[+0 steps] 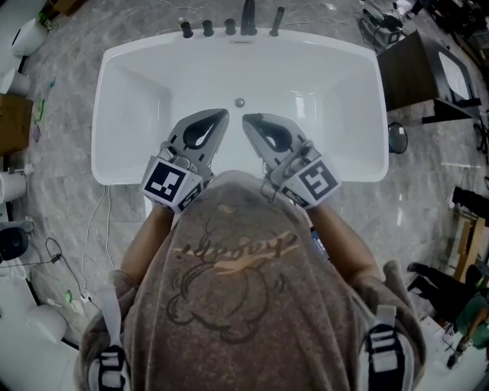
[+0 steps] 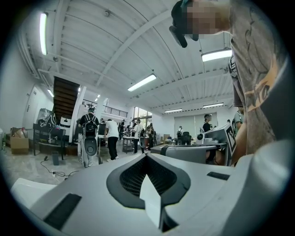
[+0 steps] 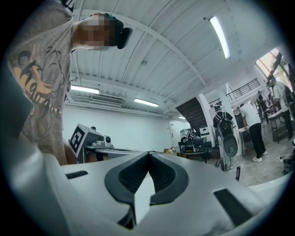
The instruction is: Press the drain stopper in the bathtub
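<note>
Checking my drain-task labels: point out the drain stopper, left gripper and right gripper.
drain stopper [image 1: 239, 101], head view, its round cap.
left gripper [image 1: 223, 115], head view, closed jaw tips.
right gripper [image 1: 247, 119], head view, closed jaw tips.

Count taken from the head view.

- Bathtub [image 1: 114, 114]: one, white.
- Drain stopper [image 1: 239, 101]: one, on the tub floor.
- Dark fittings [image 1: 230, 27] on the tub rim at 12 o'clock: five in a row. These are three short knobs [image 1: 207, 28], one taller spout [image 1: 248, 17] and one slim handle [image 1: 276, 21].
- Grippers: two, the left gripper [image 1: 221, 114] and the right gripper [image 1: 248, 118], at 6 o'clock of the stopper.
- Jaws: two per gripper, four in all.
- Marker cubes: two, one on the left [image 1: 170, 183] and one on the right [image 1: 315, 180].
- Round dark object on the floor [image 1: 396, 137] at 3 o'clock of the tub: one.
</note>
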`<state>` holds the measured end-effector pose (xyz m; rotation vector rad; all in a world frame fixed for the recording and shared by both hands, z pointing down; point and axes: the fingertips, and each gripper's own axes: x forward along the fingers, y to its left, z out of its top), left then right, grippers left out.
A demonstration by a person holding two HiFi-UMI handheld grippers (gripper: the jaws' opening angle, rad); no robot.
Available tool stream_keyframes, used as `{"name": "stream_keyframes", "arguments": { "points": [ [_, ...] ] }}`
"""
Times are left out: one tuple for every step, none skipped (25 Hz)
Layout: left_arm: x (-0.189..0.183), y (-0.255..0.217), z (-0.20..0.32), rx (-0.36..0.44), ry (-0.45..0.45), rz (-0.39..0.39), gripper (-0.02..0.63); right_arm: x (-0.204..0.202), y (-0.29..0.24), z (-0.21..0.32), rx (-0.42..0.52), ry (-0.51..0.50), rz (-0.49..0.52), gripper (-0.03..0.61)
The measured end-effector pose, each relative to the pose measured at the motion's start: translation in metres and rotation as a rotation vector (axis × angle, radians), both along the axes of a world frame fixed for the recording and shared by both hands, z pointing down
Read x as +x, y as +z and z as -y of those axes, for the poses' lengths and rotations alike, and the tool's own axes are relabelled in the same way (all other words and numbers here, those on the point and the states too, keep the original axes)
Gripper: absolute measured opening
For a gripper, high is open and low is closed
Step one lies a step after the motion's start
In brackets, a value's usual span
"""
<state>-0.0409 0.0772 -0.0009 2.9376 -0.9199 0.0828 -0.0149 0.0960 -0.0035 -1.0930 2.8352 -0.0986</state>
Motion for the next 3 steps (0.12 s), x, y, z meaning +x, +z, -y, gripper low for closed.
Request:
{"name": "stream_keyframes", "arguments": {
  "points": [
    [0.0004, -0.0003, 0.0006, 0.001, 0.000, -0.001, 0.000, -0.0006, 0.0000, 0.0004, 0.000, -0.008, -0.003, -0.003],
    [0.0006, -0.0008, 0.0016, 0.003, -0.002, -0.002, 0.000, -0.0013, -0.0002, 0.0011, 0.001, -0.018, -0.007, -0.003],
    [0.0008, -0.0014, 0.0027, 0.004, -0.004, -0.003, 0.000, -0.0021, -0.0004, 0.0019, 0.002, -0.028, -0.012, -0.003]
  ]
}}
